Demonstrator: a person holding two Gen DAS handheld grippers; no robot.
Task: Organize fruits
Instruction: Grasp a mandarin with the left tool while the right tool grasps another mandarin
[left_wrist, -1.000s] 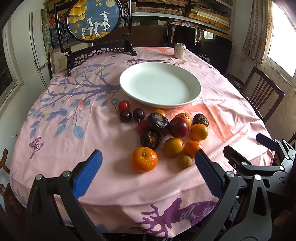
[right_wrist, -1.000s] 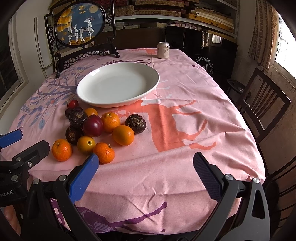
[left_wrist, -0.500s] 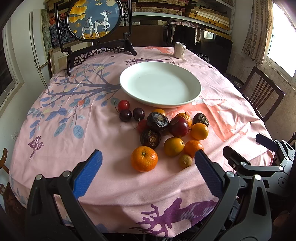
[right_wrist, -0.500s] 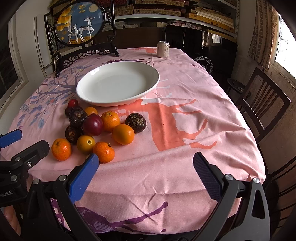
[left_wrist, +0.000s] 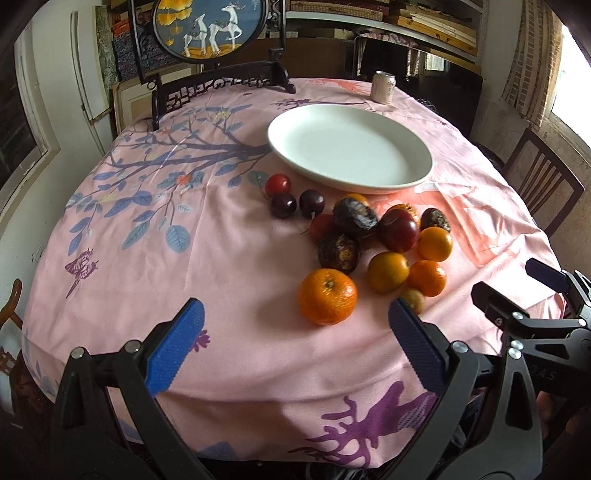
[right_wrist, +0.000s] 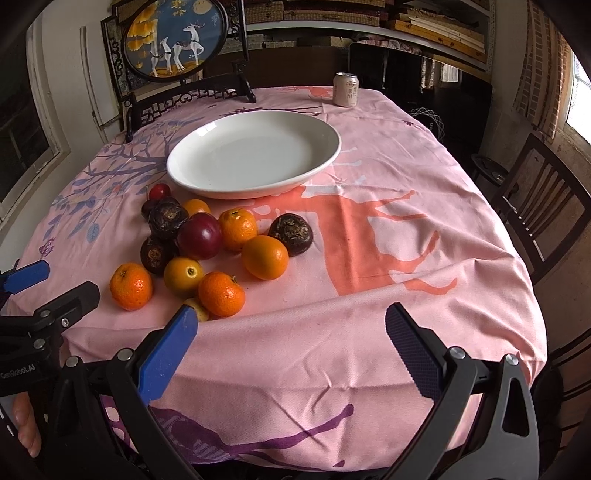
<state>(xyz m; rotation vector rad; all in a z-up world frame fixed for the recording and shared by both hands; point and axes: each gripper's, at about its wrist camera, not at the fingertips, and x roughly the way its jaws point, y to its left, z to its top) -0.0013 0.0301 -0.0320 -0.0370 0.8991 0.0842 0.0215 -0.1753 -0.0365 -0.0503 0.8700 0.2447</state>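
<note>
Right wrist | left tongs (right_wrist: 44, 291) body (right_wrist: 18, 376) | lettering "GenRobot.AI"

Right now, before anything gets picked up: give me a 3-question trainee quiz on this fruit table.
1. True or false: the large white oval plate already holds fruit.
2. Multiple choice: the pale drink can stands (A) on the plate, (B) on the pink tablecloth beyond the plate, (C) among the fruit.
3. Fill in: both the left gripper and the right gripper have their blue-padded fingers spread ____, holding nothing.

Key
1. False: the plate is bare; the fruit lies on the cloth in front of it, for example the nearest orange mandarin.
2. B.
3. Open.
</note>
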